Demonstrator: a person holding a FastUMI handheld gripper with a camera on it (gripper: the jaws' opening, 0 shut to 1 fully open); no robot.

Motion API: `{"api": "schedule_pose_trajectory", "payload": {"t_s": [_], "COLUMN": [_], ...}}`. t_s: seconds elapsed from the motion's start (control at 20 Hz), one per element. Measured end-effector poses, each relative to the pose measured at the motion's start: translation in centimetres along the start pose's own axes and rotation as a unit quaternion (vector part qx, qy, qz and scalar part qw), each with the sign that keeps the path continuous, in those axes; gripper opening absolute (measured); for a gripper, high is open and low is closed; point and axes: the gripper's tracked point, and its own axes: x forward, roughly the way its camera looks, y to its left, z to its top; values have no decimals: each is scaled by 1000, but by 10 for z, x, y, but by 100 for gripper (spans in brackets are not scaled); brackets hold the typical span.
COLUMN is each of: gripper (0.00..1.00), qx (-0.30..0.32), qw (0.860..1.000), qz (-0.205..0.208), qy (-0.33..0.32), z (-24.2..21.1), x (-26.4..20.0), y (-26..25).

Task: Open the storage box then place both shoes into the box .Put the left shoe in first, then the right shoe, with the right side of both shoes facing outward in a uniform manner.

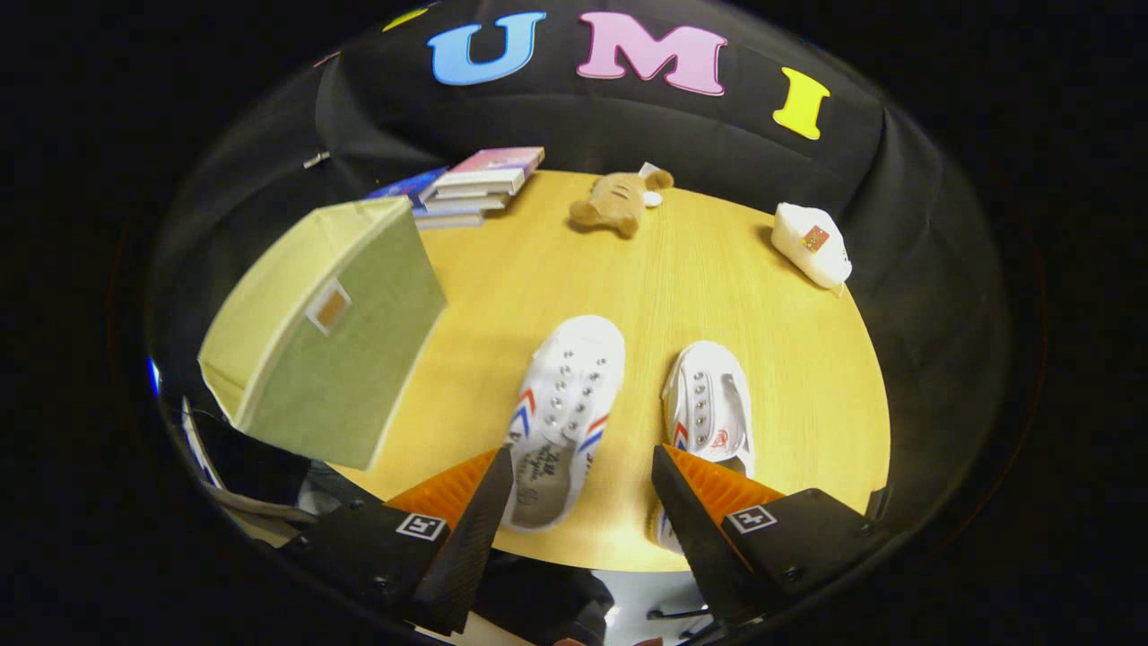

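1. Gripper [581, 467]: lower centre of the frame, fingers spread wide, nothing between the pads, no contact with any item.
2. Left shoe [560, 420]: white canvas with red and blue stripes, lying on the round wooden worktop [717, 269]. Its heel end sits between the fingers, close to the left finger; the toe points away toward frame centre.
3. Right shoe [708, 408]: same pattern, just ahead of the right finger, which partly covers its heel. The two shoes lie side by side, apart.
4. Storage box [332, 327]: green fabric, left of the frame, tilted, lid closed, overhanging the worktop's left edge. A small label sits on its facing side.
5. Stack of books [475, 184]: upper left, beyond the box.
6. Plush toy [619, 202]: upper centre, at the far edge.
7. White pouch [812, 244]: upper right, at the worktop's rim.
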Motion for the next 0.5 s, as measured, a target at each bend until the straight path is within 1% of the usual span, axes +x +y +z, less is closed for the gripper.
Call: {"api": "schedule_pose_trajectory", "payload": {"t_s": [0.05, 0.15, 0.25, 0.3, 0.35, 0.5], "gripper": [97, 93, 92, 90, 90, 85], "qx": [-15, -31, -50, -58, -62, -53], "qw": [1000, 998, 996, 995, 995, 995], "qz": [-11, -23, -36, -46, -54, -64], "qy": [13, 39, 59, 63, 61, 48], "z": [-9, -23, -32, -32, -31, -26], "x": [9, 24, 38, 43, 50, 63], "y": [-4, -8, -13, -16, -19, -19]}}
